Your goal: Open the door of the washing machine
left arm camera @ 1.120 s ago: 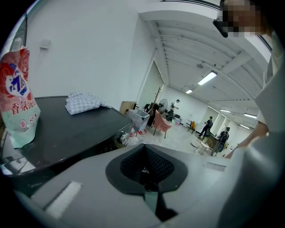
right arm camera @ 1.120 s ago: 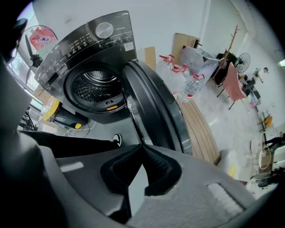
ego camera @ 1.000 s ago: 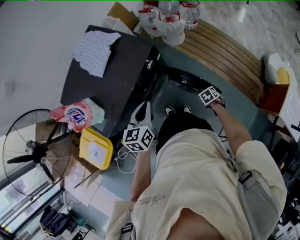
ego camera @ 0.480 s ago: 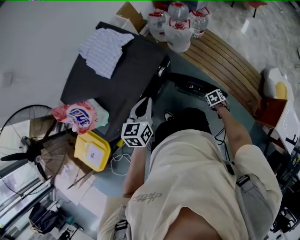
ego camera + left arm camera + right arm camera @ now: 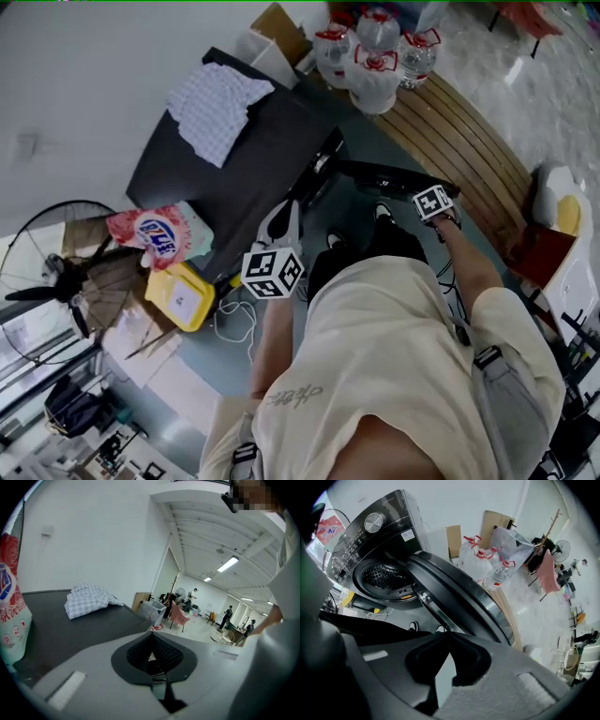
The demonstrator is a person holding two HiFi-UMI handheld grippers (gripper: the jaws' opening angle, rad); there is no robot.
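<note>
1. Plainly, the washing machine (image 5: 239, 164) stands as a dark box by the white wall, its flat top facing the head camera and its front turned toward the person.
2. Its door (image 5: 459, 597) is swung open and stands out from the front, clear of the round drum opening (image 5: 386, 581).
3. In the right gripper view the door shows nearly edge-on. Its long line runs from beside the drum opening at upper left down toward the lower right, ending just above the jaws.
4. In the head view the door is a dark bar reaching from the machine's front corner out to the right gripper (image 5: 449, 632).
5. The right gripper has its jaws closed together, tips right at the door's lower rim. Whether they touch the rim I cannot tell, and nothing shows between them.
6. The left gripper (image 5: 151, 637) also has its jaws pressed together on nothing, and it points across the machine's top from the corner nearest the person.
7. A checked cloth (image 5: 220, 108) lies crumpled on the far part of the top, and a detergent bag (image 5: 150, 230) sits at the near left edge.
8. A yellow container (image 5: 183, 295) rests on the floor beside the machine. Water bottles (image 5: 375, 56) stand at the end of a curved wooden bench (image 5: 459, 141).
</note>
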